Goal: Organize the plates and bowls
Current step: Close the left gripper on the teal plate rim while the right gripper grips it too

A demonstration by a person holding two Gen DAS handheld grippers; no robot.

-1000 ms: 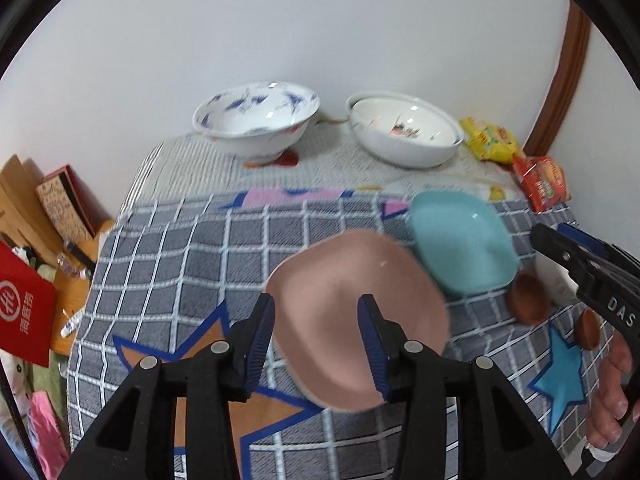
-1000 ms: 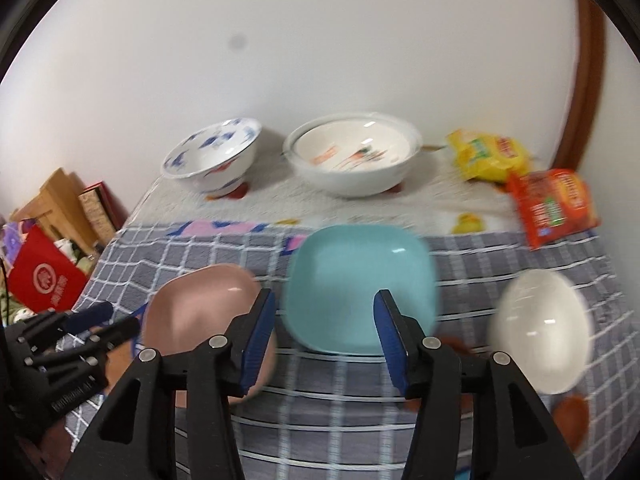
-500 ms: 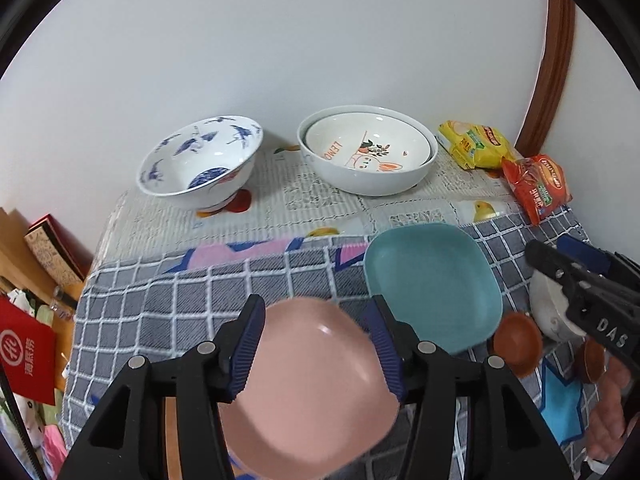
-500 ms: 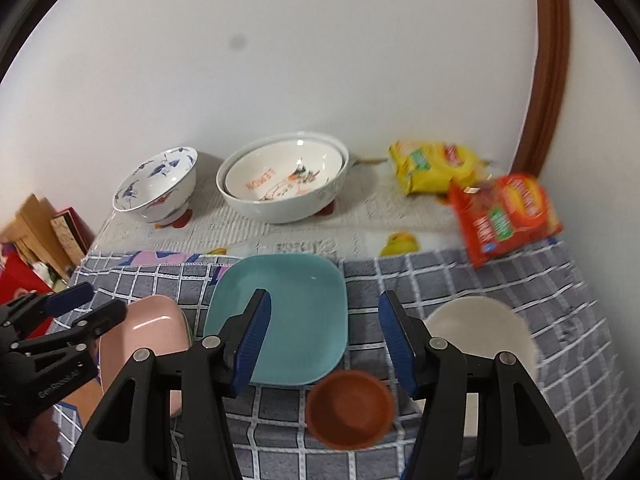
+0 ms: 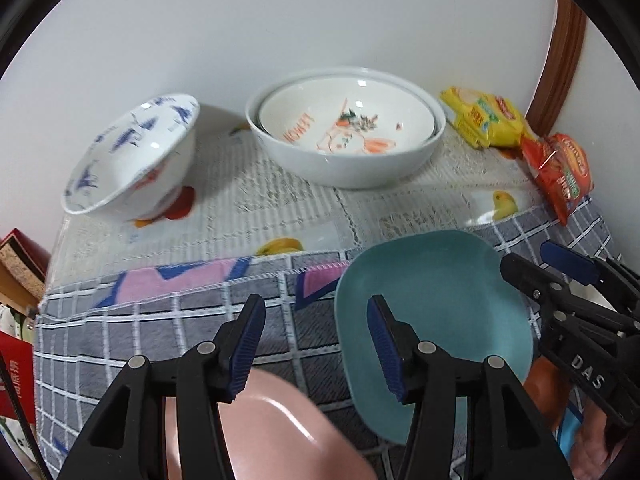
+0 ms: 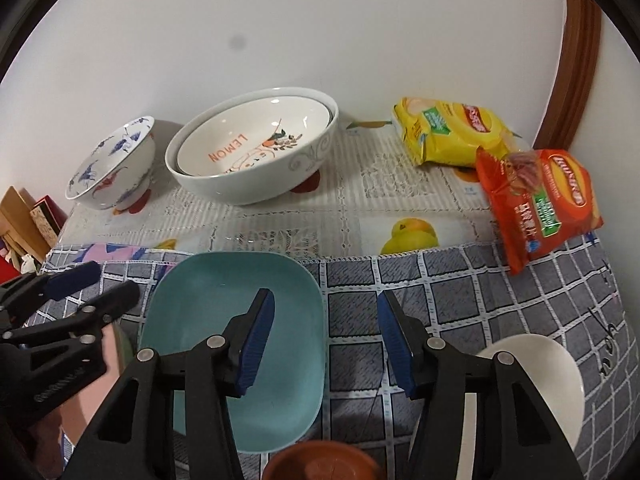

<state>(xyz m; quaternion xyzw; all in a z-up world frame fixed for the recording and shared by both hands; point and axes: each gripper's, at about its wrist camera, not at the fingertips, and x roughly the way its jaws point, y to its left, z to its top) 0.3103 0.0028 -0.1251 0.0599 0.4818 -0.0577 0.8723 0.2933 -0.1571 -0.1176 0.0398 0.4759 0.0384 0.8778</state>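
Note:
A teal square plate (image 5: 432, 304) (image 6: 236, 340) lies on the checked cloth. A pink plate (image 5: 280, 432) lies under my left gripper (image 5: 316, 344), which is open and empty. My right gripper (image 6: 326, 336) is open and empty above the teal plate's right edge. A white bowl (image 6: 532, 384) sits at the right, a small brown bowl (image 6: 320, 462) at the near edge. At the back stand a blue-patterned bowl (image 5: 132, 160) (image 6: 114, 168) and a large white bowl with a "LEMON" bowl nested inside it (image 5: 348, 128) (image 6: 252, 148).
A yellow snack bag (image 6: 448, 132) and a red snack bag (image 6: 540, 204) lie at the back right by a brown door frame (image 6: 572, 60). Boxes and a red bag (image 5: 16, 376) sit off the table's left edge. The wall is close behind the bowls.
Both grippers have drawn back and tilted up, so the back bowls look nearer. The pink plate has slid to the bottom of the left view. The jaws stayed open.

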